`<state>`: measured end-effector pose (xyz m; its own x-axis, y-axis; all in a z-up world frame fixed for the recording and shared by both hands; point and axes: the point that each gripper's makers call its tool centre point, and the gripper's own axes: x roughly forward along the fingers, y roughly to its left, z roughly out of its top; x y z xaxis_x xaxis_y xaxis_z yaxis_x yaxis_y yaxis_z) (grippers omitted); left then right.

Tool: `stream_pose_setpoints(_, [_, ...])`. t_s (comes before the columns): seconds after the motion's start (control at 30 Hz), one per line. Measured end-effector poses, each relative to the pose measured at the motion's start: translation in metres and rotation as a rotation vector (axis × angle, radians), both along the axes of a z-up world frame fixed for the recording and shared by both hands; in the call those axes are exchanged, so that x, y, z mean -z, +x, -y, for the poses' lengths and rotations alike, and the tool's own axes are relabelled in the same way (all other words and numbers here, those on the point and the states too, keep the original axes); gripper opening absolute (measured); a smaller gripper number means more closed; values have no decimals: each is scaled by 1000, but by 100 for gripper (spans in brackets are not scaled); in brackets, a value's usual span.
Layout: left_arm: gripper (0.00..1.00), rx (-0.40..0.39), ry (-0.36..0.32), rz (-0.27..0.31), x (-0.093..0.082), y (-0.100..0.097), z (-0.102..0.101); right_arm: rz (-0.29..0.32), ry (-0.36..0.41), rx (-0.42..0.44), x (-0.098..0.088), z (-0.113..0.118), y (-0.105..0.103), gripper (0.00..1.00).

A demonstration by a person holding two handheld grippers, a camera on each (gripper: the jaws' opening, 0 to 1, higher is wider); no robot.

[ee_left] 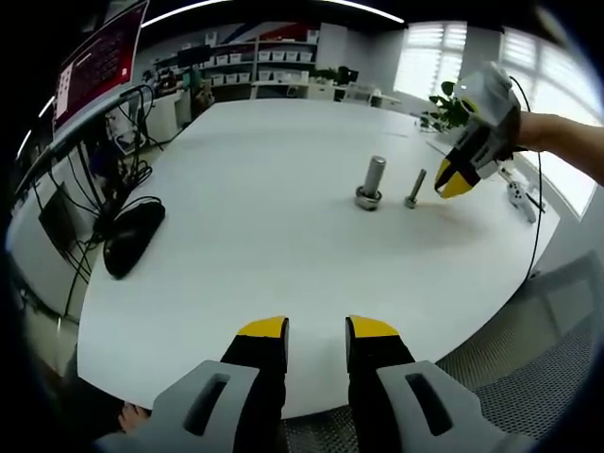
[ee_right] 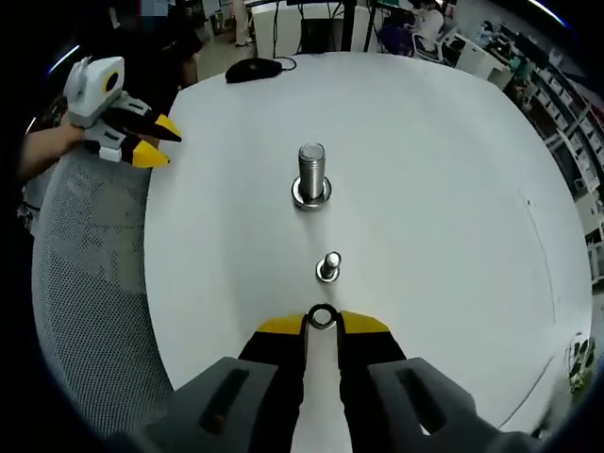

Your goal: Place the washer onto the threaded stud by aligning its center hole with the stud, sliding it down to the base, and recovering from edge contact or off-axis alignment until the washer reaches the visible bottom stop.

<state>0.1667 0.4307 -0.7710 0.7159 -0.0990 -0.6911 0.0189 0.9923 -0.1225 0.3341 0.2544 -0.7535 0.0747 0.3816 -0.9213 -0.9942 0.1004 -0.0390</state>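
Pinched at the right hand-held gripper (ee_right: 322, 324) tips, a small silver metal washer (ee_right: 322, 317) sits near the short threaded steel stud (ee_right: 328, 266); left hand-held gripper (ee_left: 316, 329) empty, jaws parted over the white surface (ee_left: 264, 226).

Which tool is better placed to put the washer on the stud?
Right. The right tool already pinches the washer just short of the small stud; the left tool hangs open far back.

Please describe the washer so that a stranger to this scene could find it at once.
On the white table, two metal studs stand in a row before the right gripper. The washer is the small ring pinched between that gripper's yellow tips, nearest the small stud; it alone is flat and off the table.
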Motion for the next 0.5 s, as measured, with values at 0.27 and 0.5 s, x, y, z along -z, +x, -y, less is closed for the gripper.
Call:
stream_pose_setpoints(0.27, [22, 0, 0, -2, 0, 0, 0, 27, 32, -23, -19, -15, -2, 14])
stream_pose_setpoints(0.5, [22, 0, 1, -3, 0, 0, 0, 41, 34, -44, -22, -27, 2, 14])
